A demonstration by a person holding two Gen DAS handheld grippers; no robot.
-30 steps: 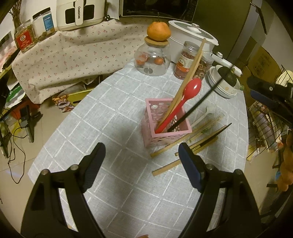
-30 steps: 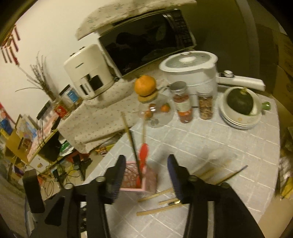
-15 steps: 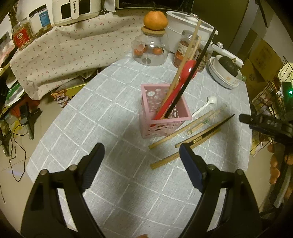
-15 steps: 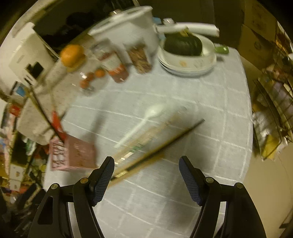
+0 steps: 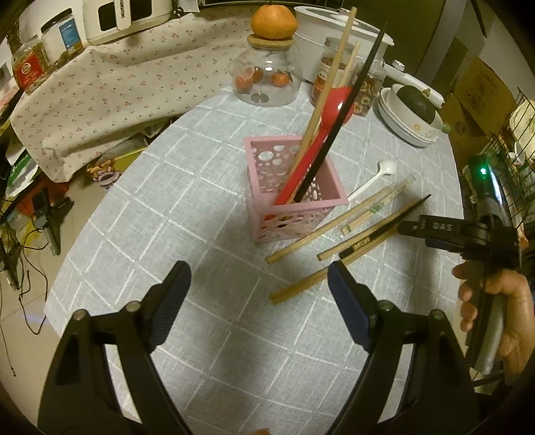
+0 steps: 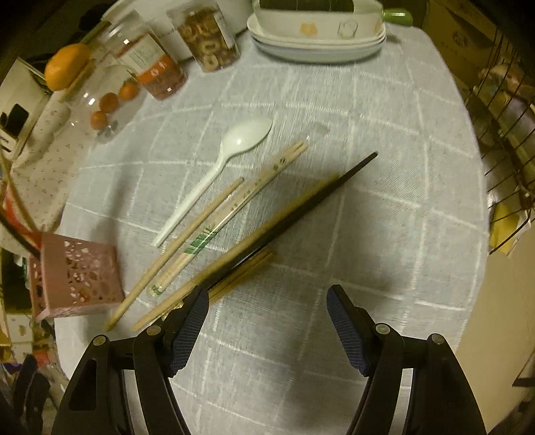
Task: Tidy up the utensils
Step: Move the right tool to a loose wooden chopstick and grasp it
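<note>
A pink plastic holder (image 5: 290, 187), square and pierced with round holes, is standing at the centre of the left wrist view on a round table (image 5: 200, 187) covered in a grey woven cloth with a white grid. A glossy red spoon (image 5: 317, 147), a black chopstick (image 5: 337, 117) and pale wooden chopsticks (image 5: 326, 90) are leaning out of it toward the upper right. To its right, lying flat on the cloth, are a white plastic spoon (image 6: 227, 164), a bare wooden chopstick (image 6: 180, 247), a pair of chopsticks in a clear wrapper with green print (image 6: 234, 207), and a black chopstick (image 6: 301, 207) lying against more wooden sticks. The left gripper (image 5: 257, 287) is hovering at the bottom of its frame with its black arms and blue ribbed pads spread wide, nothing between them. The right gripper (image 6: 267, 321) is pointing steeply down at the cloth; its jaws have just been opening and are standing wide and empty, the left pad just beside the near ends of the black and wooden sticks. In the left wrist view a hand (image 5: 501, 318) is gripping that tool at the right edge. At the top, a rounded glass jar (image 5: 267, 77) with a wooden lid is carrying an orange (image 5: 274, 23), beside tall clear jars and stacked white dishes (image 6: 317, 36).
</note>
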